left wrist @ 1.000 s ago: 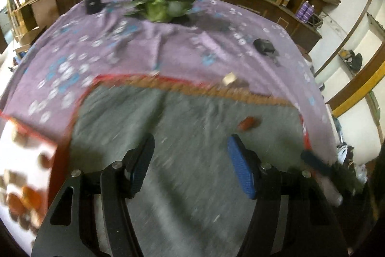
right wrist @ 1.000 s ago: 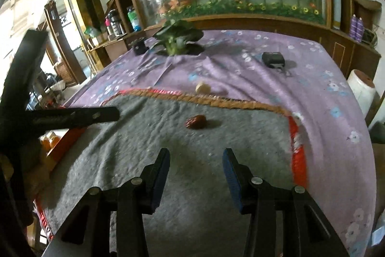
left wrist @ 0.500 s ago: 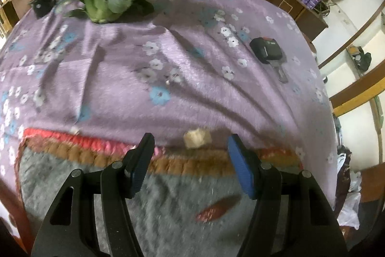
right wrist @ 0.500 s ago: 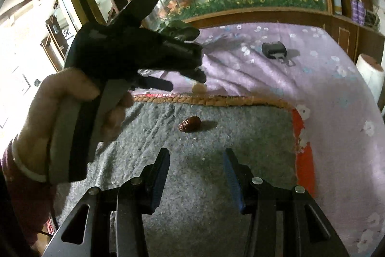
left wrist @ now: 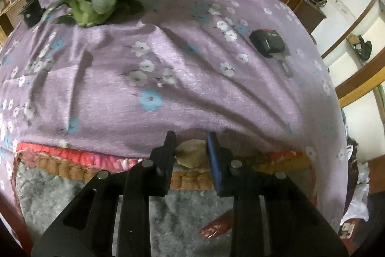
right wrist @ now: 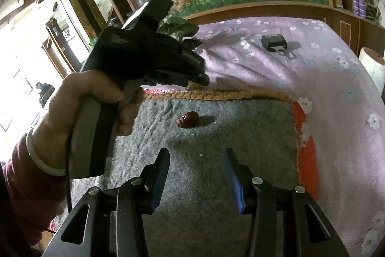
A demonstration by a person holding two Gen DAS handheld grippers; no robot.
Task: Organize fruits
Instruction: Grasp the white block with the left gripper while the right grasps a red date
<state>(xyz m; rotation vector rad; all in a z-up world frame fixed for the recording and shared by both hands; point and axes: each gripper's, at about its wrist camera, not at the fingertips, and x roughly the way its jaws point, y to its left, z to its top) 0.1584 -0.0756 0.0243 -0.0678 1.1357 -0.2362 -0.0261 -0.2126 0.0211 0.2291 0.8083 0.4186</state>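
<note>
A lilac cloth (left wrist: 192, 78) printed with white and blue blossoms covers the table; on it lies a mottled grey mat (right wrist: 216, 136) with an orange braided edge and red border. The pale tan fruit (left wrist: 190, 153) sits between one black and one blue pad, the wrinkled date (right wrist: 187, 119) is dark red

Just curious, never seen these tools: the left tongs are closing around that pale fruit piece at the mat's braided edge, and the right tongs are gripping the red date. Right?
Not quite. In the right wrist view the right tongs are open and empty; the red date lies apart on the grey mat. The left tongs do bracket the pale fruit piece.
</note>
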